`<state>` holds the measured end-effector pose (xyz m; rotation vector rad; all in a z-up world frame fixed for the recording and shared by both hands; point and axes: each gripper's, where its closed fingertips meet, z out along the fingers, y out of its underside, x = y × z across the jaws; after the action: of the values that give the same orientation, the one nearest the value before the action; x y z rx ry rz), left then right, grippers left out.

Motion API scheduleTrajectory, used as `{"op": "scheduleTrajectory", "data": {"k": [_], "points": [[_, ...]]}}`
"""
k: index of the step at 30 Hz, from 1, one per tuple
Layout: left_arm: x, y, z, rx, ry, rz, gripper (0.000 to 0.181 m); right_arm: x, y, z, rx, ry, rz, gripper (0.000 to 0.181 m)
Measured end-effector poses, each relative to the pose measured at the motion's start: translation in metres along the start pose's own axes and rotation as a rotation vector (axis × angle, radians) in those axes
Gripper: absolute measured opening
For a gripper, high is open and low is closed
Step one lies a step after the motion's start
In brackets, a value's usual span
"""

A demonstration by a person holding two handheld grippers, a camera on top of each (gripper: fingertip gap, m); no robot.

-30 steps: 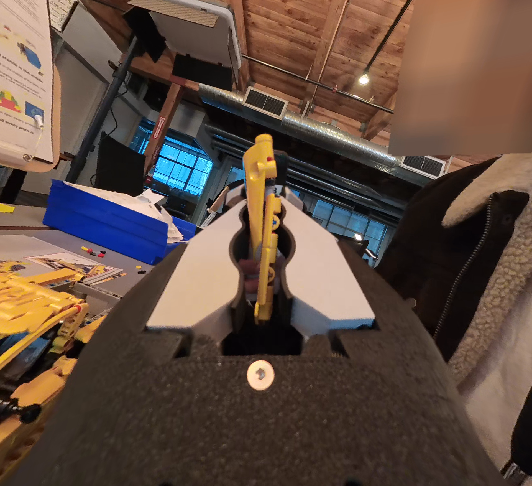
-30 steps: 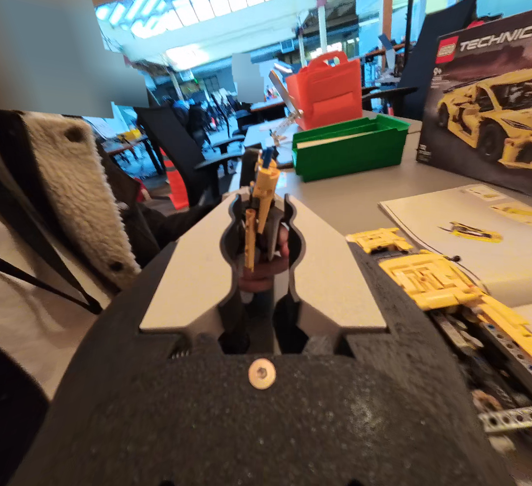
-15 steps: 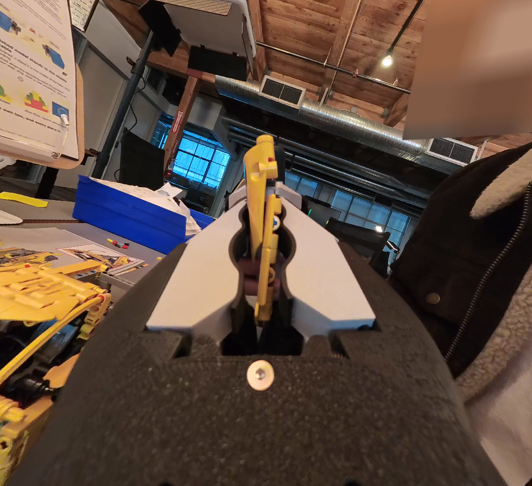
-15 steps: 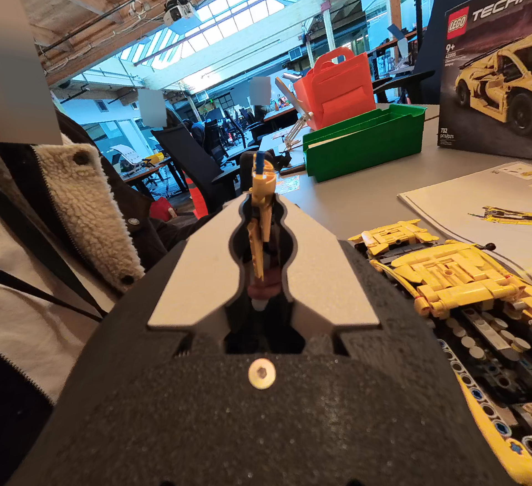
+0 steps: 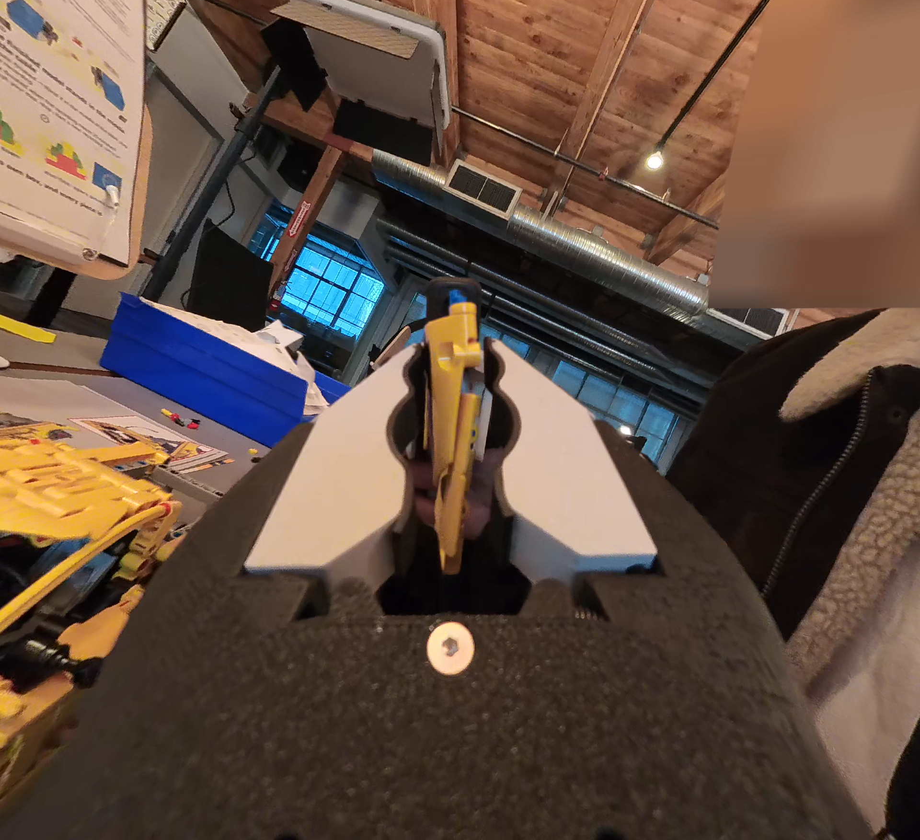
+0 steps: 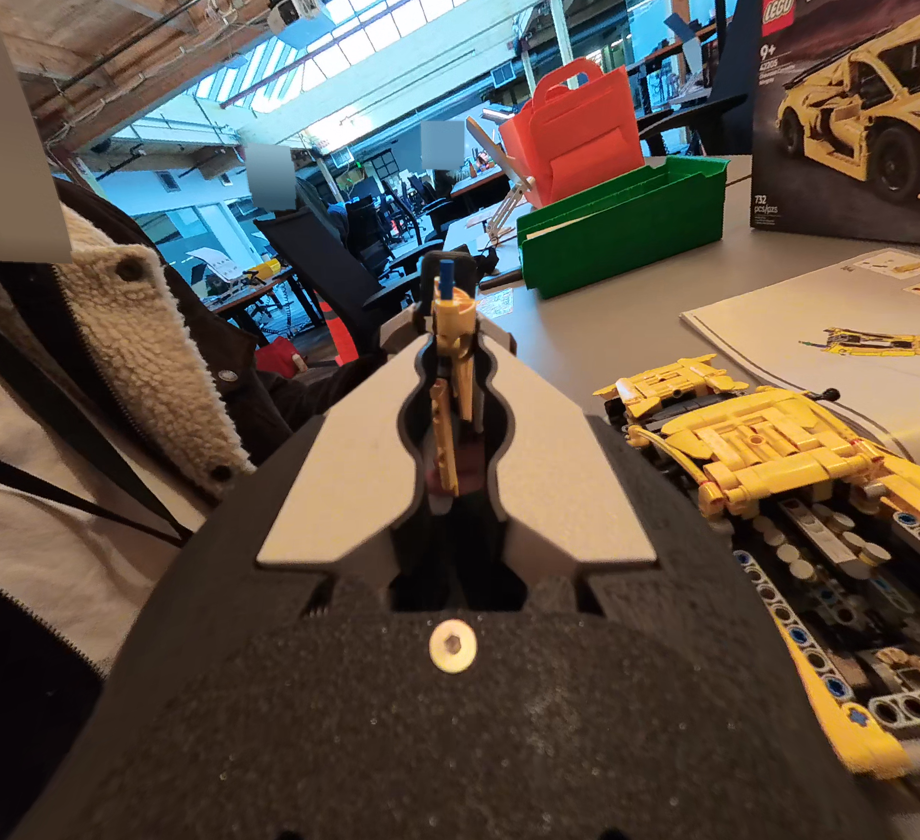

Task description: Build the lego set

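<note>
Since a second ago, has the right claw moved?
Yes. The right claw tilted up and swung right: the green bin now sits lower and farther right, with more ceiling showing.

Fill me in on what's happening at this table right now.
A person holds a gripper in each hand and is building a yellow Lego car. The left gripper and the right gripper are raised above the table, both shut on one small yellow subassembly with a blue pin at its top. The half-built car sits on the table beside the instruction booklet, not being touched.
</note>
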<state>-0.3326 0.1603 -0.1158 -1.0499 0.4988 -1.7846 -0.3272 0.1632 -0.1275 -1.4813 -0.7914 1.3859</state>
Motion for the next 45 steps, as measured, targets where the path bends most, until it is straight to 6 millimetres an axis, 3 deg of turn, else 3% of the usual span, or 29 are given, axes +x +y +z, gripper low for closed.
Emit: {"op": "scheduleTrajectory", "data": {"k": [8,28,38,45], "points": [[-0.007,0.009,-0.003,-0.065,-0.023,-0.058,0.015,0.003,0.005,0.003,-0.057,0.043,-0.024,0.015],[0.002,0.008,0.0,-0.053,0.01,-0.023,0.015,-0.007,-0.012,-0.004,-0.052,0.083,-0.157,0.018],[0.0,0.016,0.001,-0.122,-0.017,0.017,0.015,-0.003,-0.005,-0.001,-0.062,0.076,-0.069,0.015],[-0.012,0.002,-0.006,-0.038,-0.052,-0.056,0.014,0.01,-0.01,0.012,0.123,0.078,0.091,0.015]]}}
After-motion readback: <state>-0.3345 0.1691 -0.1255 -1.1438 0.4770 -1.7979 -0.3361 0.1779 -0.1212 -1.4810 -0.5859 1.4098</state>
